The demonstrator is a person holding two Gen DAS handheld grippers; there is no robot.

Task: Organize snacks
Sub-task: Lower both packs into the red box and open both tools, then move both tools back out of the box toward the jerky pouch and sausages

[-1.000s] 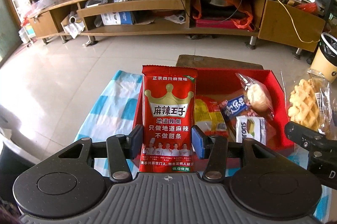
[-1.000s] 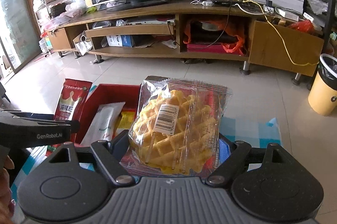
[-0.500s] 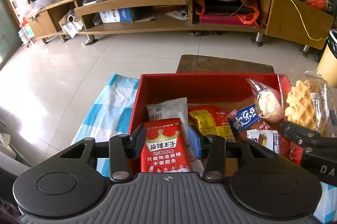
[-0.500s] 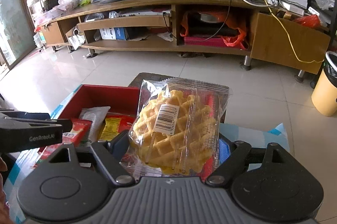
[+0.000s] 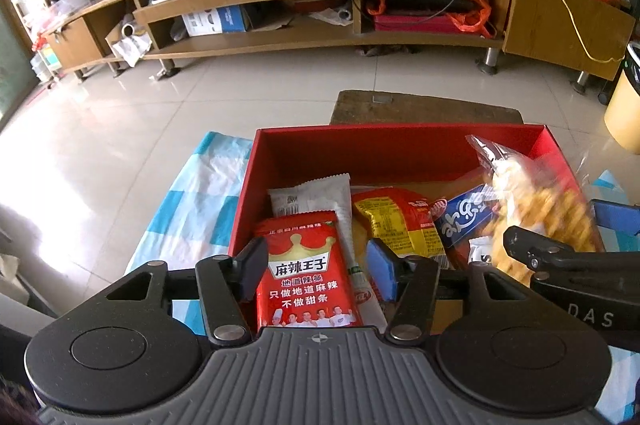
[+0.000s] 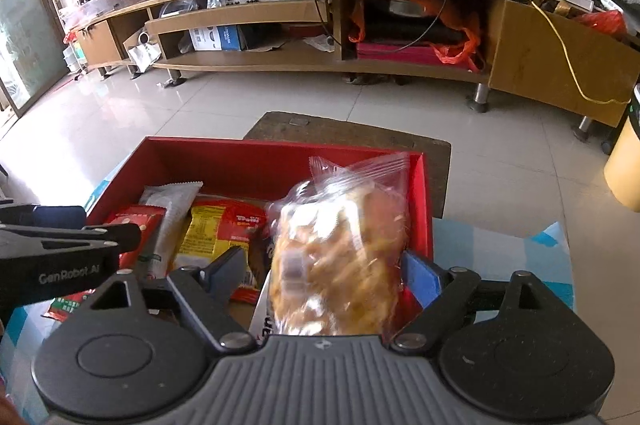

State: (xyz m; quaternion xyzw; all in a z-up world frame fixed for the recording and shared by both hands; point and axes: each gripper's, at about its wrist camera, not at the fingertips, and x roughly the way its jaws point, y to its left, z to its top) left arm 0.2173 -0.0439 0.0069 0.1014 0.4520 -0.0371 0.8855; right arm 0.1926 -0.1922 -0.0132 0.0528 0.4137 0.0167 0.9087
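The red spicy-strip packet [image 5: 306, 273] lies in the red box [image 5: 400, 145] at 7 o'clock, released between the spread left gripper [image 5: 316, 263]. The waffle bag [image 6: 340, 257], blurred, sits loosely within the opened right gripper [image 6: 324, 271] at 4 o'clock. It could be tipped over the box's right wall.

Both wrist cameras look down and forward from close above the red box [image 5: 400, 145], facing the TV stand [image 6: 320, 9] across the upper frame; both share these.

One red box [image 5: 400, 153] holds six visible snack packs: one red strip pack [image 5: 306, 273], one white, one yellow-red, one blue, one small white, one waffle bag [image 6: 340, 257].
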